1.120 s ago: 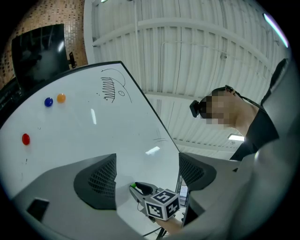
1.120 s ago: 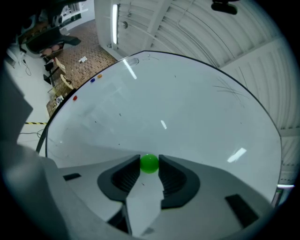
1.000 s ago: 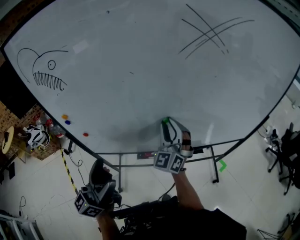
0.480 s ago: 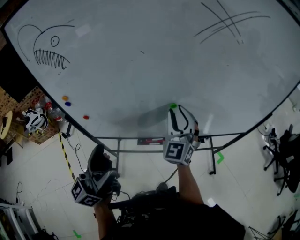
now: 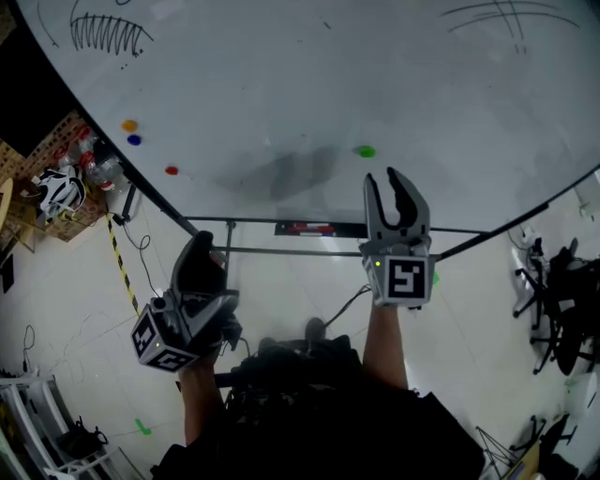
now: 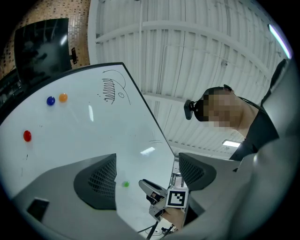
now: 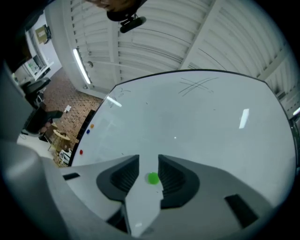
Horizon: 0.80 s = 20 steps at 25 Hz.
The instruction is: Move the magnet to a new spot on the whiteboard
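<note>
Head view, starting far left: a white-and-black helmet [image 5: 58,192] sits below the edge of the big white whiteboard [image 5: 281,75], and a black sketch of a toothy fish [image 5: 105,33] shows at the board's upper left corner. Moving in, three small round magnets sit along the lower left edge, an orange magnet [image 5: 129,125] just above a blue magnet [image 5: 134,140], and a red magnet [image 5: 172,171] a little further along. Next comes the left gripper [image 5: 199,251], held low and off the board over the pale floor. The left gripper view shows its dark fingers [image 6: 98,180] spread wide with nothing between them. On to the middle, and there is the small green round magnet [image 5: 366,151], stuck flat on the board near its lower edge. Just below and right of it the right gripper [image 5: 389,186] points up at the board, tips near the magnet but apart from it. In the right gripper view the green dot shows in the gap between the fingers, on the board past the tips and untouched. Those jaws stand wide and are closing. Far right, black crossed marker lines [image 5: 506,14] sit at the board's top corner
</note>
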### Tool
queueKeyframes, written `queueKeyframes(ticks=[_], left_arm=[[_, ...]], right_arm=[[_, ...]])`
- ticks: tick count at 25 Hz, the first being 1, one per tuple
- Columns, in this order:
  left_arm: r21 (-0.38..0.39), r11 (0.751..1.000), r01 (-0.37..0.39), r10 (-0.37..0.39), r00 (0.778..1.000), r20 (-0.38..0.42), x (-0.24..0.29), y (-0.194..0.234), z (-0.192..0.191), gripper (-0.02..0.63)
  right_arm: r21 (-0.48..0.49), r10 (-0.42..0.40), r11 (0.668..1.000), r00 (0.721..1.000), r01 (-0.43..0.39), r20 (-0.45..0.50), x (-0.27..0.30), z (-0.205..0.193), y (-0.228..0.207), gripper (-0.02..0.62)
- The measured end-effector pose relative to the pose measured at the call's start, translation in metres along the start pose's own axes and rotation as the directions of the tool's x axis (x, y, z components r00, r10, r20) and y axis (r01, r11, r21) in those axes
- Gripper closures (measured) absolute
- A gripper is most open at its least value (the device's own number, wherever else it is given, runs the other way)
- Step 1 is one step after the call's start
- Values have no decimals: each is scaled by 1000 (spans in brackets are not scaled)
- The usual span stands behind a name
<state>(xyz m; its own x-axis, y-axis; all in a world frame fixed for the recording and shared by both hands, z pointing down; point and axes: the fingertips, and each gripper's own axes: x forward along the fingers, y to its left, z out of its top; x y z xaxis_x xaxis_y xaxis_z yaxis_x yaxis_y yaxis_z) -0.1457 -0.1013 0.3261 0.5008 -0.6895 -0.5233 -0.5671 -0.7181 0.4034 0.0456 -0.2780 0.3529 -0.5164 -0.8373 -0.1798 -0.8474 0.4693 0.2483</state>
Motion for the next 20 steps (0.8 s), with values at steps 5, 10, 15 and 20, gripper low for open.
queueKeyframes(ticks=[5,10,15,20], left_arm=[[-31,999,33,-33,999,-5,-8,-4,2,192],[-76,994,77,-79,997,-17,-21,-9,1,192],[-148,982,116,-121,992,-26,-36,-15,0,192],[-202,966,164,-172,985,-23,-54,-19,-1,192]], right_arm=[[24,37,999,999,-37,22,-22,17,18,448],[43,66,997,998,-66,-1,-48,27,36,459],[77,64,995,998,-63,-3,-78,39,49,469],[133,61,989,998,-58,-21,-114,46,70,490]])
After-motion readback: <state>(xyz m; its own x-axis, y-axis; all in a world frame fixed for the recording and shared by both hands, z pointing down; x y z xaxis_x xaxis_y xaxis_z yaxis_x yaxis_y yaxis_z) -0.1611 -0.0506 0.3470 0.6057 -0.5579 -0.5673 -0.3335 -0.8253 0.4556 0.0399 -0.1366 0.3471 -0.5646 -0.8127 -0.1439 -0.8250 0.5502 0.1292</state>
